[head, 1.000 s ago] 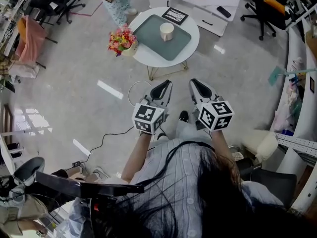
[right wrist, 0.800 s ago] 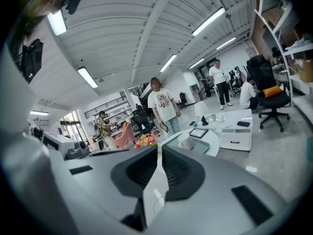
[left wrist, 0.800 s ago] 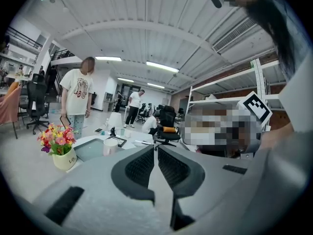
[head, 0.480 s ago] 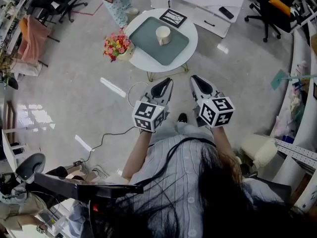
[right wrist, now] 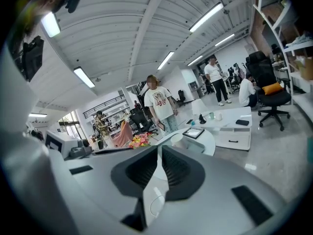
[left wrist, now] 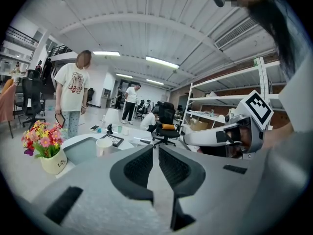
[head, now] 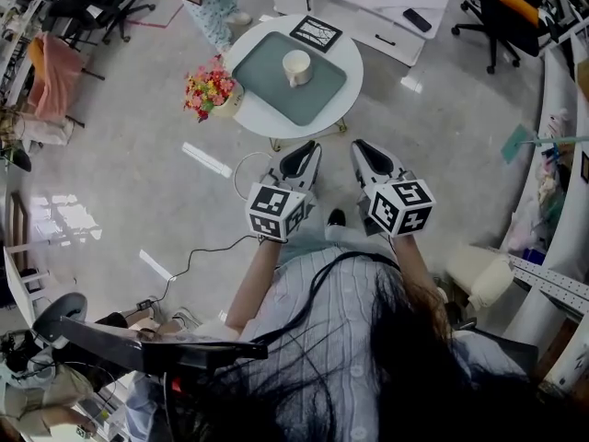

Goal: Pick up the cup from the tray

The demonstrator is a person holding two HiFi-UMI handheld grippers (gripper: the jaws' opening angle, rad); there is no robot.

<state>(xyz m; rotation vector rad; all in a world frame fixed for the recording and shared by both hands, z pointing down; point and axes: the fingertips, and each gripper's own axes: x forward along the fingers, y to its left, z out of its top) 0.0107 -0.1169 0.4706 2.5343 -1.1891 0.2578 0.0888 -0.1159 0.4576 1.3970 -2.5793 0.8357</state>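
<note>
A cream cup (head: 296, 65) stands upright on a grey-green tray (head: 322, 90) on a small round white table (head: 247, 47), well ahead of both grippers. My left gripper (head: 310, 147) and right gripper (head: 359, 147) hang side by side above the floor, short of the table, both shut with nothing between the jaws. In the left gripper view the cup (left wrist: 103, 146) shows left of the closed jaws, on the tray (left wrist: 80, 150). From the right gripper view the cup (right wrist: 178, 139) peeks out just right of its jaws.
A pot of flowers (head: 210, 90) sits at the table's left edge and a framed picture (head: 316, 33) at its far side. A person (left wrist: 71, 92) stands beyond the table. A white low desk (head: 368, 7), office chairs (head: 497, 12) and a floor cable (head: 198, 256) are around.
The table with the cup has drifted slightly left in the head view. Both grippers stay shut and side by side, edging a little toward the table.
</note>
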